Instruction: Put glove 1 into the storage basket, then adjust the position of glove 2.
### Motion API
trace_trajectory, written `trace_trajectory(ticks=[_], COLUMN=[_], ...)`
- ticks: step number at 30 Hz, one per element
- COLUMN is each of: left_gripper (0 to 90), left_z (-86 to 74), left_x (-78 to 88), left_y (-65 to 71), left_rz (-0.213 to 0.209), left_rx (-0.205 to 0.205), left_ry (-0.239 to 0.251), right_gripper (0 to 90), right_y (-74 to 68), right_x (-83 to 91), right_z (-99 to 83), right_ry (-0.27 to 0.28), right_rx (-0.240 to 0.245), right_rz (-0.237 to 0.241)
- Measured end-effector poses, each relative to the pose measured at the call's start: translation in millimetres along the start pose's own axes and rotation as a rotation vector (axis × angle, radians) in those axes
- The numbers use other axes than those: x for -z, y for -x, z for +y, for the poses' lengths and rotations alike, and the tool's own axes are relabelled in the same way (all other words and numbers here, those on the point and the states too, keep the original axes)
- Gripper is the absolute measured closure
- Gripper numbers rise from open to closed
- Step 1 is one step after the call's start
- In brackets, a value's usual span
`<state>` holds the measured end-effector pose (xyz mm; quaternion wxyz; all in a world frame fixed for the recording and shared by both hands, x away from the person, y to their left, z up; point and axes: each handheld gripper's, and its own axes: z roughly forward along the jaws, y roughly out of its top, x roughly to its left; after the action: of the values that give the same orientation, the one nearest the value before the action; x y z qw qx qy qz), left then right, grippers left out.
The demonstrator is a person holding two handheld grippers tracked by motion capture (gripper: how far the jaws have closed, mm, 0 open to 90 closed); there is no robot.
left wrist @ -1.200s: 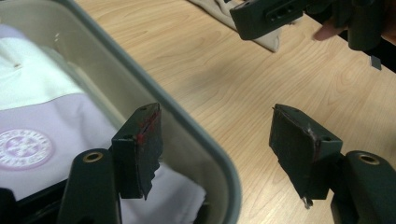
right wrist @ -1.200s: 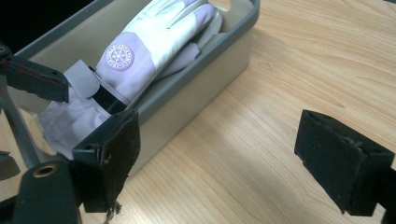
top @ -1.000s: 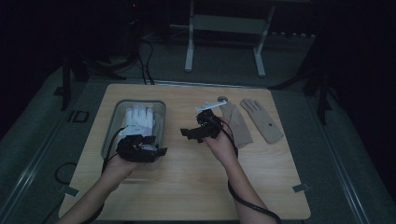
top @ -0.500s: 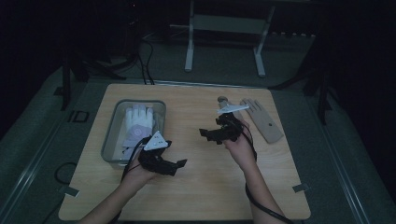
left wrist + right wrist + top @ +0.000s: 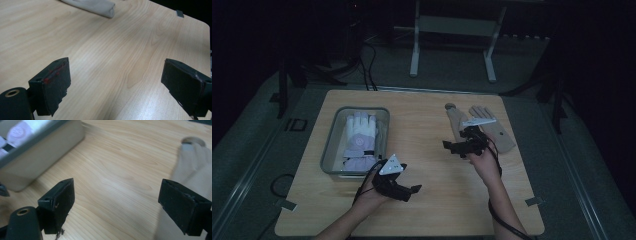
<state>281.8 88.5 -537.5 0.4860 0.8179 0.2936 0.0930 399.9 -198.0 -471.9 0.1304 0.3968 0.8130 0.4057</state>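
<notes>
A white and lilac glove [image 5: 359, 137] lies in a clear tray [image 5: 331, 145] at the table's left. Two beige gloves [image 5: 497, 132] lie flat at the back right. My left gripper [image 5: 412, 192] hovers low over bare wood in front of the tray and points right. Its jaws have just been opening, and in the left gripper view the gripper [image 5: 117, 82] stands open with nothing between the jaws. A beige glove's tip [image 5: 95, 6] lies far ahead of it. My right gripper [image 5: 449, 147] is open beside the beige gloves, pointing left. In the right gripper view the gripper [image 5: 117, 197] frames bare wood, with the tray [image 5: 45, 155] ahead left and a beige glove [image 5: 195, 162] at its right jaw.
The wooden table [image 5: 437, 210] has bare wood between the tray and the beige gloves and along its front. Small tape pieces [image 5: 532, 201] mark the front corners. A white stand's legs [image 5: 414, 55] and dark cables [image 5: 367, 65] are on the floor behind the table.
My left gripper has left the tray's front edge and come down to the right over bare wood, with its jaws wider. My right gripper has shifted right, to the beige gloves.
</notes>
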Motion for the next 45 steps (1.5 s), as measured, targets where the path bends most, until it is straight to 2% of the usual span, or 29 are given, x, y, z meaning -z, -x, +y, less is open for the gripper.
trace_trajectory(ticks=[3,5,11,14,19,21,23,28,30,32,36,39,43,45], left_gripper=[9.3,9.3,9.3,9.4,9.3,9.3,9.3,9.4,9.3,9.3,9.4,9.4,9.3,9.3], left_z=[-6.7,-8.0,-19.4,-22.9,-27.1,-28.1,-29.1,-29.8,-29.8,-30.1,-30.6,-31.0,-30.7,-30.8], left_x=[-5.5,-6.6,-14.3,-16.0,-16.4,-16.0,-16.2,-16.8,-16.3,-15.6,-15.7,-15.8,-16.1,-16.3], left_y=[0.4,0.3,2.2,3.3,3.5,3.8,4.6,5.9,5.3,5.0,3.9,4.4,6.1,6.6], left_rz=[-0.004,-0.003,0.046,0.063,0.069,0.073,0.079,0.080,0.077,0.087,0.082,0.085,0.079,0.075], left_rx=[0.001,-0.002,-0.013,-0.017,-0.009,-0.013,-0.019,-0.020,-0.014,-0.016,-0.017,-0.017,-0.023,-0.025], left_ry=[-0.001,-0.004,0.003,0.010,0.025,0.033,0.036,0.046,0.052,0.058,0.058,0.057,0.060,0.059], right_gripper=[13.8,13.9,13.9,14.1,14.1,13.6,12.3,12.0,18.0,26.3,39.8,42.2,39.1,39.0], right_y=[14.3,17.5,36.8,44.8,52.3,53.4,54.6,56.6,59.4,62.8,73.1,80.3,88.9,93.4], right_x=[3.8,5.0,10.6,12.0,10.4,8.6,5.8,-3.2,-8.4,-12.7,-21.4,-30.3,-43.5,-50.5], right_z=[-8.1,-9.7,-17.8,-21.5,-26.0,-27.1,-27.7,-26.2,-23.1,-19.3,-11.7,-7.4,-2.7,-2.1], right_ry=[0.011,0.015,0.029,0.049,0.063,0.050,0.028,0.029,0.015,-0.002,-0.012,-0.033,-0.055,-0.070], right_rx=[-0.020,-0.026,-0.038,-0.063,-0.082,-0.065,-0.073,-0.066,-0.046,-0.025,-0.018,-0.017,0.001,0.006], right_rz=[-0.011,-0.010,-0.057,-0.089,-0.109,-0.122,-0.121,-0.135,-0.146,-0.184,-0.203,-0.216,-0.250,-0.249])
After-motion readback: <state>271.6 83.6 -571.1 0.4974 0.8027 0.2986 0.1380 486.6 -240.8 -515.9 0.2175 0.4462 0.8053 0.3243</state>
